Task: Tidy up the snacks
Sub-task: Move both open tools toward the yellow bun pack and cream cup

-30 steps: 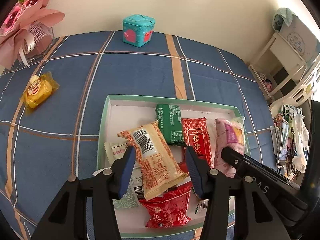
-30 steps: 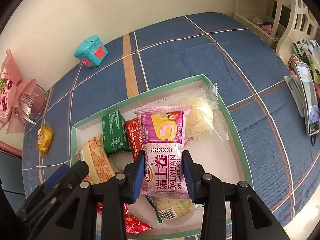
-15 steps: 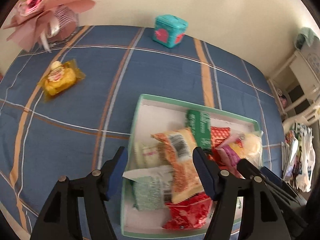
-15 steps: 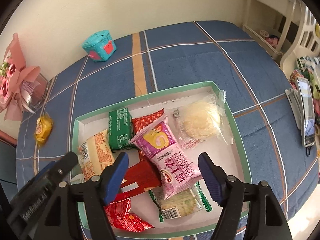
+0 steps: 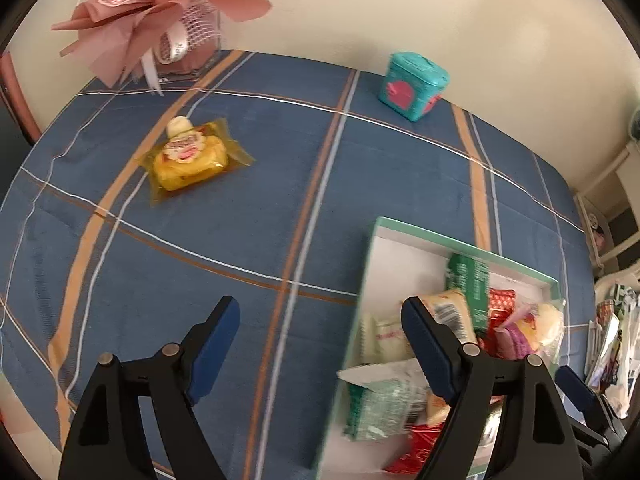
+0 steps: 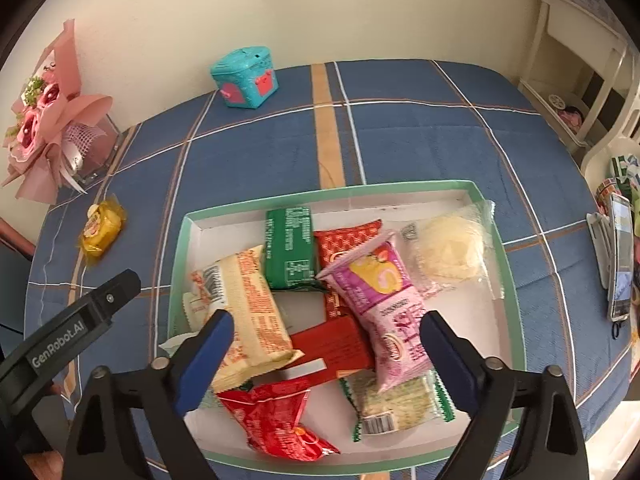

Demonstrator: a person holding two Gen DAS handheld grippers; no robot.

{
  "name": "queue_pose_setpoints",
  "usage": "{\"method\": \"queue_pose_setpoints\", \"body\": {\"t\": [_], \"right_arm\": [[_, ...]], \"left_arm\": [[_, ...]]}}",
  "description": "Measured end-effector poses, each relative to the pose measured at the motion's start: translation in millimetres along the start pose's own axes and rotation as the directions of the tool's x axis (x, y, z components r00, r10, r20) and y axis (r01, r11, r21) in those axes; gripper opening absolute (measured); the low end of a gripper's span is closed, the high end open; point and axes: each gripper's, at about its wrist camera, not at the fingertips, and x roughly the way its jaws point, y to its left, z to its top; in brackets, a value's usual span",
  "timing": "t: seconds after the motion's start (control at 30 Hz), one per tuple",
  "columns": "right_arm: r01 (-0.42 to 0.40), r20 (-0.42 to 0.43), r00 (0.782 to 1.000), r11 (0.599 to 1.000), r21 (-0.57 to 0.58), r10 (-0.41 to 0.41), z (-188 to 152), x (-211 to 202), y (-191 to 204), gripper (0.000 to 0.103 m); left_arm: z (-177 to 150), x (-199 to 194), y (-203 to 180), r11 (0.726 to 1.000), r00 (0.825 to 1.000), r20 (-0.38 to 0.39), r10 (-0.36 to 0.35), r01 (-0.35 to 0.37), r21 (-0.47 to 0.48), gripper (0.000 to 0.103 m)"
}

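Note:
A white tray with a green rim (image 6: 182,248) (image 5: 370,240) holds several snack packs, among them a pink roll pack (image 6: 384,304), a green pack (image 6: 289,252) and an orange-and-white pack (image 6: 250,312). A yellow snack pack (image 5: 188,158) (image 6: 100,230) lies alone on the blue cloth, far left of the tray. My left gripper (image 5: 320,344) is open and empty, above the cloth at the tray's left edge. My right gripper (image 6: 326,360) is open and empty above the tray's front half.
A teal box (image 5: 414,84) stands at the back by the wall. A pink bouquet in a clear holder (image 5: 160,24) is at the back left corner. A phone (image 6: 620,256) lies at the table's right edge. White furniture stands to the right.
My right gripper opened and let the pink roll pack drop into the tray. My left gripper opened wider and swung left, toward the yellow pack.

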Motion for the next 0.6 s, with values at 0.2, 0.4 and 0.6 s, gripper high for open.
{"method": "queue_pose_setpoints", "body": {"t": [0.2,0.4,0.6], "right_arm": [[-0.024,0.027,0.999,0.999,-0.025,0.025,1,-1,19,0.103],[-0.057,0.066,0.996,0.997,-0.054,0.06,5,-1,47,0.103],[-0.116,0.092,0.988,0.988,-0.1,0.125,14,4,89,0.103]], "left_arm": [[7,0,25,0.998,0.999,0.024,0.035,-0.034,-0.046,0.098],[18,0,54,0.995,0.997,0.049,0.053,-0.049,-0.082,0.1],[35,2,102,0.984,0.995,0.071,0.065,-0.052,-0.168,0.1]]}}
